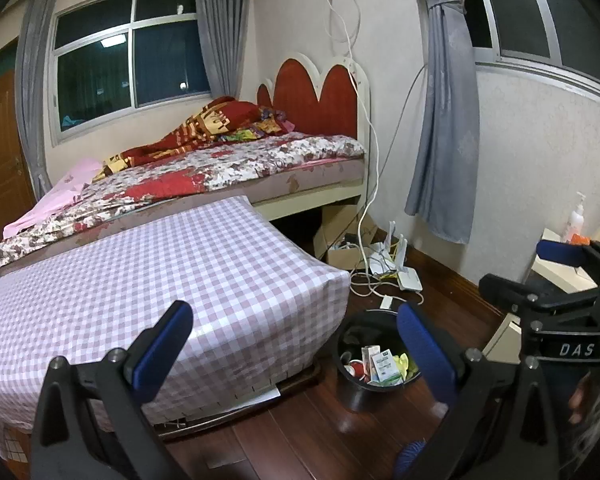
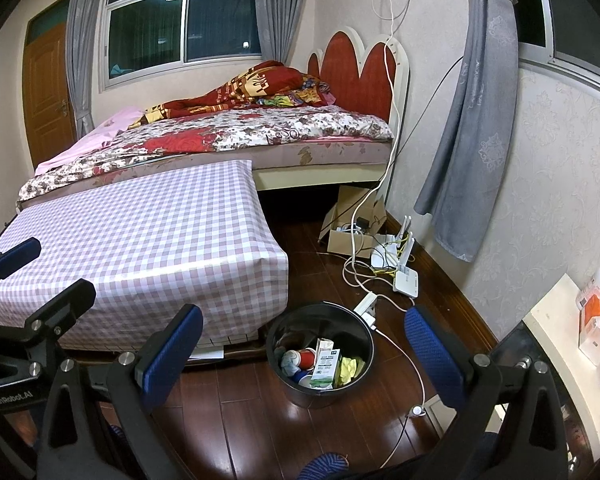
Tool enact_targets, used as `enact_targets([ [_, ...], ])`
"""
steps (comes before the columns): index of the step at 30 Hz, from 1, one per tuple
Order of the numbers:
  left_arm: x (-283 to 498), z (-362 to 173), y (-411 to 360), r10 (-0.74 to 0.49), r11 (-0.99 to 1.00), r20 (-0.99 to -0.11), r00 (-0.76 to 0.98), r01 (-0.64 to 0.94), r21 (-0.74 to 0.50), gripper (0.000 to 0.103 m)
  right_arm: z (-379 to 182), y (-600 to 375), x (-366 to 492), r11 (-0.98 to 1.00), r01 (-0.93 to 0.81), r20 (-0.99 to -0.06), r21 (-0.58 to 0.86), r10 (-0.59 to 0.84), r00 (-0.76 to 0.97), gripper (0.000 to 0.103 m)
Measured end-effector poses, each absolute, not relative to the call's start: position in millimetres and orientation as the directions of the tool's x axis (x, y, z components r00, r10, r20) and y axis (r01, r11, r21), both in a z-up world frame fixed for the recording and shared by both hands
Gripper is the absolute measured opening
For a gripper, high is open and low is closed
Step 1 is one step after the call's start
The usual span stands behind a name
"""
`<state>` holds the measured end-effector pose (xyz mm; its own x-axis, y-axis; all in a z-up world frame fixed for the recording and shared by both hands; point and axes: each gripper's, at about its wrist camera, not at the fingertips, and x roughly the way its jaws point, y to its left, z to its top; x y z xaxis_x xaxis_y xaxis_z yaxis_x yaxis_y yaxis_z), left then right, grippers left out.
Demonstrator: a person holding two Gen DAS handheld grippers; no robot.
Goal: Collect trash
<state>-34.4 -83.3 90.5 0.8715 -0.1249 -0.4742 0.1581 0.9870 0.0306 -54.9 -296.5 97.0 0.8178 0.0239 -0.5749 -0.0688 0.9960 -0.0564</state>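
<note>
A black trash bin (image 2: 320,384) stands on the dark wood floor beside the checkered table; it also shows in the left wrist view (image 1: 358,396). It holds a white and green carton (image 2: 326,368), a red cup (image 2: 306,358), yellow paper and other scraps. My right gripper (image 2: 304,348) is open and empty, held above the bin. My left gripper (image 1: 296,340) is open and empty, over the table's corner and the bin. The right gripper shows at the right of the left wrist view (image 1: 540,276), the left one at the left of the right wrist view (image 2: 48,268).
A table with a purple checkered cloth (image 2: 140,240) stands against a bed (image 2: 240,132). Routers (image 2: 404,268), a power strip (image 2: 366,304), cables and a cardboard box (image 2: 348,236) lie on the floor by the wall. A cream desk (image 2: 560,344) with a pump bottle is at right.
</note>
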Motion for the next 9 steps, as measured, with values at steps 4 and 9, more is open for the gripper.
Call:
enact_targets([
  [4, -34.6, 89.3, -80.7, -0.105, 0.987, -0.457, 0.883, 0.149, 0.061, 0.102, 96.2, -294.2, -56.3, 0.996, -0.067, -0.574, -0.057, 0.023, 0.818, 0.102],
  [9, -33.4, 88.1, -77.3, -0.119, 0.986, -0.462, 0.879, 0.16, 0.05, 0.102, 95.0, -294.7, -55.3, 0.996, -0.067, -0.577, -0.056, 0.023, 0.816, 0.102],
])
